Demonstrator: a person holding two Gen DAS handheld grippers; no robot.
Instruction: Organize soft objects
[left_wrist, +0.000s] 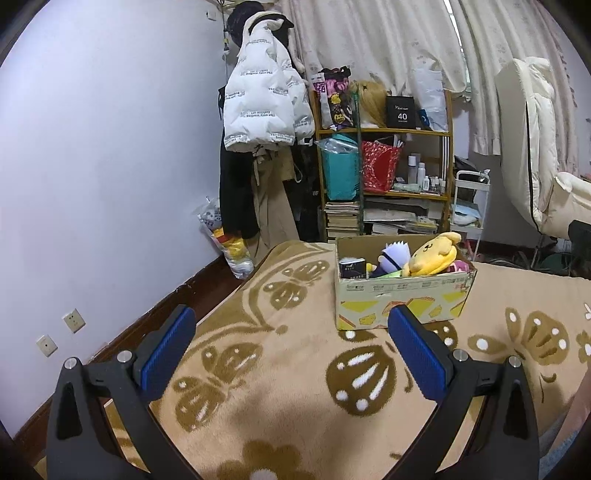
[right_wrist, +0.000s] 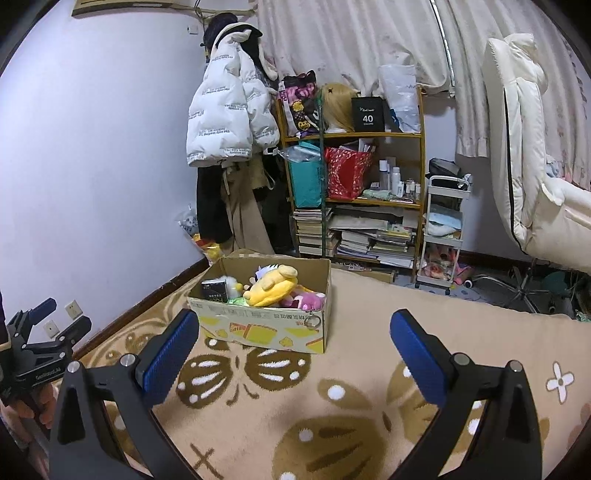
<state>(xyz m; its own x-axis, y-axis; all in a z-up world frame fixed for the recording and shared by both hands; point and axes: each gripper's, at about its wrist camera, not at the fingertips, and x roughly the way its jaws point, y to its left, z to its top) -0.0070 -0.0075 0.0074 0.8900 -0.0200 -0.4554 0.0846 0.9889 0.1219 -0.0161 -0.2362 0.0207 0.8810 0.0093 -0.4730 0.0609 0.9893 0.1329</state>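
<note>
A cardboard box (left_wrist: 402, 299) stands on the beige butterfly-pattern blanket (left_wrist: 295, 369); it also shows in the right wrist view (right_wrist: 258, 325). In it lie a yellow plush dog (left_wrist: 432, 256) (right_wrist: 271, 288), a pale-haired plush doll (left_wrist: 393, 256), a pink plush (right_wrist: 308, 300) and a small dark packet (left_wrist: 352, 267) (right_wrist: 214, 290). My left gripper (left_wrist: 291, 325) is open and empty, short of the box and left of it. My right gripper (right_wrist: 295, 328) is open and empty, in front of the box. The left gripper (right_wrist: 55, 314) shows at the right wrist view's left edge.
A shelf (right_wrist: 354, 177) full of bags, books and bottles stands beyond the bed, beside a white puffer jacket (left_wrist: 262, 96) on a coat stand. A white cart (right_wrist: 443, 229) and a cream recliner chair (right_wrist: 532, 177) stand to the right. A purple wall (left_wrist: 110, 147) runs along the left.
</note>
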